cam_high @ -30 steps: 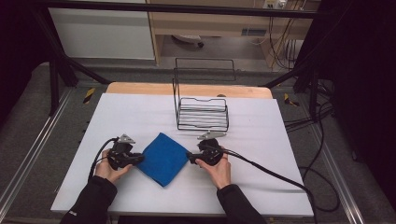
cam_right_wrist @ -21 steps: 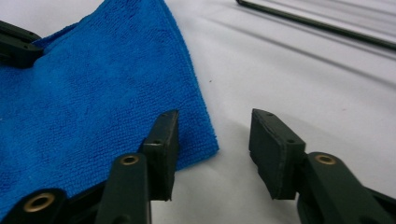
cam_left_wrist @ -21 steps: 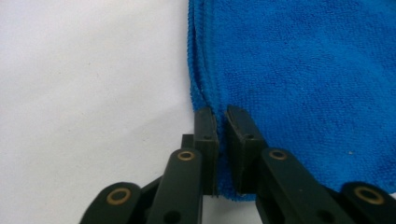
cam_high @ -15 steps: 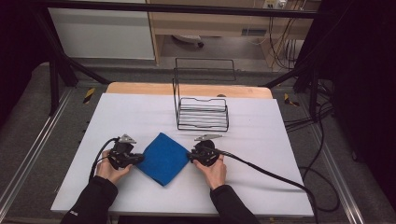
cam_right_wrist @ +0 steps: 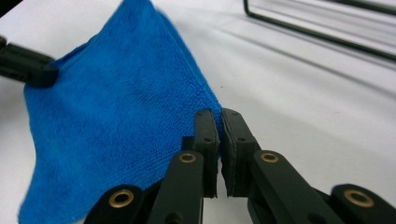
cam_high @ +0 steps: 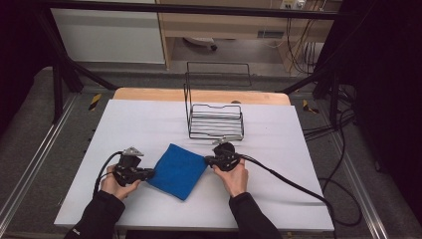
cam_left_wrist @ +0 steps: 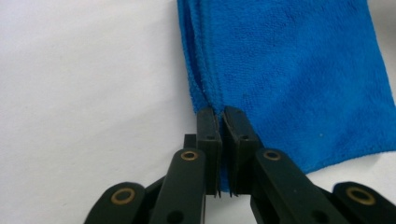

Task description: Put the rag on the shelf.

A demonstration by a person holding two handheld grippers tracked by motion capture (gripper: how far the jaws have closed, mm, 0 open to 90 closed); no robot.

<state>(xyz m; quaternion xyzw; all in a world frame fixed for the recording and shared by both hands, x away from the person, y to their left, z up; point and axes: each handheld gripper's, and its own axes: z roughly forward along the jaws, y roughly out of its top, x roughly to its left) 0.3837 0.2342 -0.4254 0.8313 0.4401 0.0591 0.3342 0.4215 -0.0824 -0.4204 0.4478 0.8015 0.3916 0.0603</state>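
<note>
Blue cloth [cam_high: 177,171] lies folded on white table [cam_high: 149,124], near-centre, set as a diamond w/ corners pointing left, right, near, far; long axis runs roughly far-left to near-right. Left claw [cam_high: 149,174] is clenched on its left corner, right claw [cam_high: 208,160] on its right corner. Wire rack [cam_high: 216,121] stands just beyond. Vs. earlier frame: right claw's jaws have just been closing, cloth corner between them, now pinched; left claw also tightened; cloth's place unchanged.

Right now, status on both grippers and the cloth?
Left hand-held gripper shut on blue cloth corner. Right hand-held gripper just closed on opposite corner. Wire rack behind, clear.
</note>
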